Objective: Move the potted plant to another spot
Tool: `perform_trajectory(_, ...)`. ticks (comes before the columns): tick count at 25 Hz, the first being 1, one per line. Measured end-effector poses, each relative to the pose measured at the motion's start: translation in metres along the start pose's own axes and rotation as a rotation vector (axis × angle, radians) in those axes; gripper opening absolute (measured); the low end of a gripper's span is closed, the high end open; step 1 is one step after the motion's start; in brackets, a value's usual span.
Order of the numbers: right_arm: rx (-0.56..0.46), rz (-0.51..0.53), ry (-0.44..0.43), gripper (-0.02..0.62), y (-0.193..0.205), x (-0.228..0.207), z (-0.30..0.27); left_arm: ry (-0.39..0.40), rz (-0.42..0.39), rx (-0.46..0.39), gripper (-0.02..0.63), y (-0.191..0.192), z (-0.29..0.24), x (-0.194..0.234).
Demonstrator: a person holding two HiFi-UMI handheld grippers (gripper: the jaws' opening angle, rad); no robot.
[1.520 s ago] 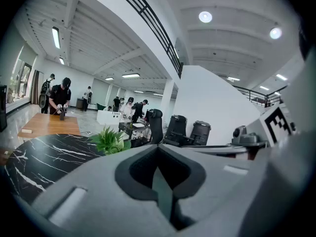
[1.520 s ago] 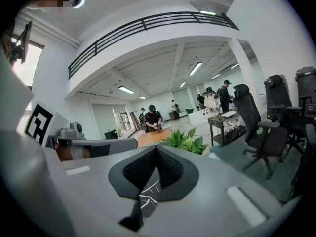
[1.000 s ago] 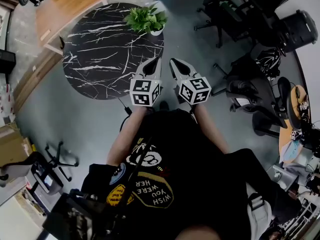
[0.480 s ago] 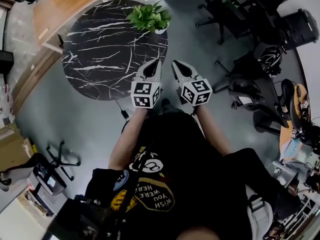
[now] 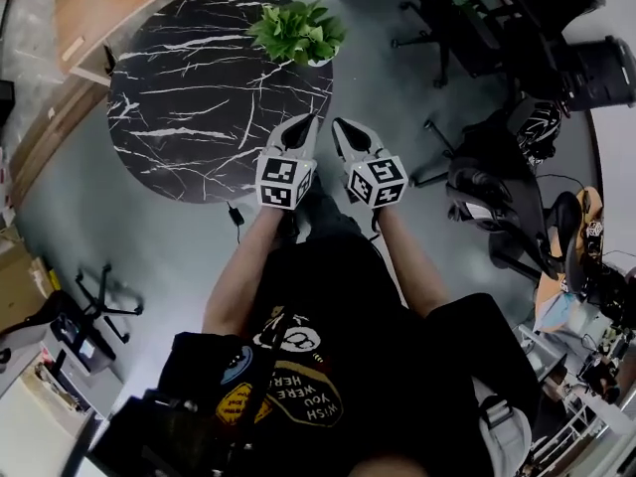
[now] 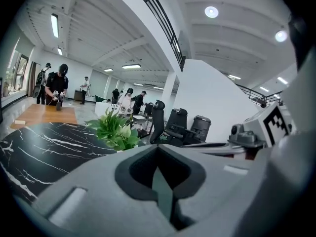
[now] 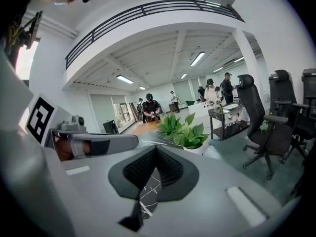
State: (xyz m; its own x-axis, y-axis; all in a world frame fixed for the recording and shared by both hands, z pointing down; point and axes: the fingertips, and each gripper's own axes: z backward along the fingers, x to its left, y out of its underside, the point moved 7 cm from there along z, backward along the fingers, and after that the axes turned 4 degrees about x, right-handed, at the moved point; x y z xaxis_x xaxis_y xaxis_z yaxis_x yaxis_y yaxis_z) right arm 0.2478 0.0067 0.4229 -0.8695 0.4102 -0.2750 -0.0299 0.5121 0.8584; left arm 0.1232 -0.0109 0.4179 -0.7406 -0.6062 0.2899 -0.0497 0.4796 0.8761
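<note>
Eyes on the potted plant (image 5: 296, 33): upright in a pale pot, leaves spreading wide, parked at the far right edge of the round black marble bench (image 5: 179, 107). Well ahead of both grippers, touched by nothing.

Left gripper (image 5: 305, 120) and right gripper (image 5: 344, 126) side by side over the bench's near right edge, tips angled in toward each other. Both pinched fully closed, with nothing inside.

Along the left gripper view, plant to the left of the jaw line; along the right gripper view, just to the right of it. So, sitting between the two lines, with neither hand clearly nearer.

Looks like a reach forward from both sides, calling for spread jaws before flanking the pot.

Only bare marble in between. Office chairs (image 5: 462, 23) down on the floor to the right, well apart. Wooden table (image 5: 109, 3) beyond the far left edge, out of the way.
</note>
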Motion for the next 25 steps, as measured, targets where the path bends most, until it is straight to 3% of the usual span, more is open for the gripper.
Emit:
perform_trajectory(8, 0.031, 0.028, -0.036, 0.002, 0.019, -0.070, -0.074, -0.104, 0.027, 0.051, 0.003, 0.029, -0.070, 0.042)
perform_trajectory(13, 0.036, 0.050, -0.007, 0.004, 0.033, -0.099, -0.121, -0.138, 0.029, 0.061, 0.003, 0.044, -0.106, 0.074)
perform_trajectory(15, 0.039, 0.056, -0.005, 0.085, 0.041, -0.106, -0.139, -0.138, 0.049, 0.068, 0.003, 0.051, -0.114, 0.084)
perform_trajectory(16, 0.040, 0.059, -0.003, 0.150, 0.046, -0.110, -0.150, -0.137, 0.058, 0.069, 0.003, 0.054, -0.117, 0.088)
perform_trajectory(17, 0.041, 0.065, 0.003, 0.262, 0.051, -0.115, -0.161, -0.136, 0.065, 0.068, 0.003, 0.055, -0.120, 0.092)
perform_trajectory(20, 0.048, 0.103, 0.055, 0.424, 0.064, -0.133, -0.196, -0.132, 0.086, 0.060, 0.003, 0.057, -0.124, 0.098)
perform_trajectory(23, 0.051, 0.133, 0.092, 0.527, 0.071, -0.150, -0.229, -0.130, 0.104, 0.052, 0.003, 0.060, -0.122, 0.102)
perform_trajectory(25, 0.036, 0.155, 0.082, 0.560, 0.072, -0.158, -0.248, -0.130, 0.115, 0.047, 0.003, 0.062, -0.120, 0.106)
